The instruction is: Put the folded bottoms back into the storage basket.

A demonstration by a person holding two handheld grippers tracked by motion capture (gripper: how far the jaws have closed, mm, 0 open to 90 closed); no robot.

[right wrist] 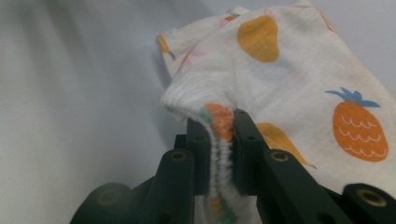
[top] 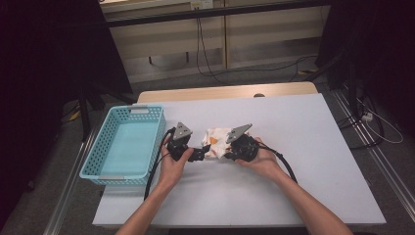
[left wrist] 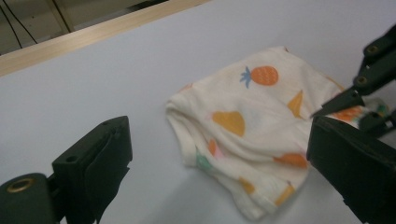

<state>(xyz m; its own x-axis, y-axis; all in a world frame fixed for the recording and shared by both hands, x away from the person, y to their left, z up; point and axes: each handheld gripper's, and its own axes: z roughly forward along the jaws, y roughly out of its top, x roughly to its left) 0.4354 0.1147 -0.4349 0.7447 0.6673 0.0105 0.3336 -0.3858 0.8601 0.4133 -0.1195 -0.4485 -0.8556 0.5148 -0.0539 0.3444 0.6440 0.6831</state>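
On the pale table (top: 303, 147), near its middle: a folded white cloth (top: 215, 141) with orange fruit print, lying flat just right of the blue basket (top: 113, 171). Right gripper (top: 229, 151): jaws together, clamped on a bunched hem of the cloth, at its right side. Left gripper (top: 204, 152): jaws wide apart, nothing between the pads, hovering at the cloth's left edge, one jaw just beside the fabric
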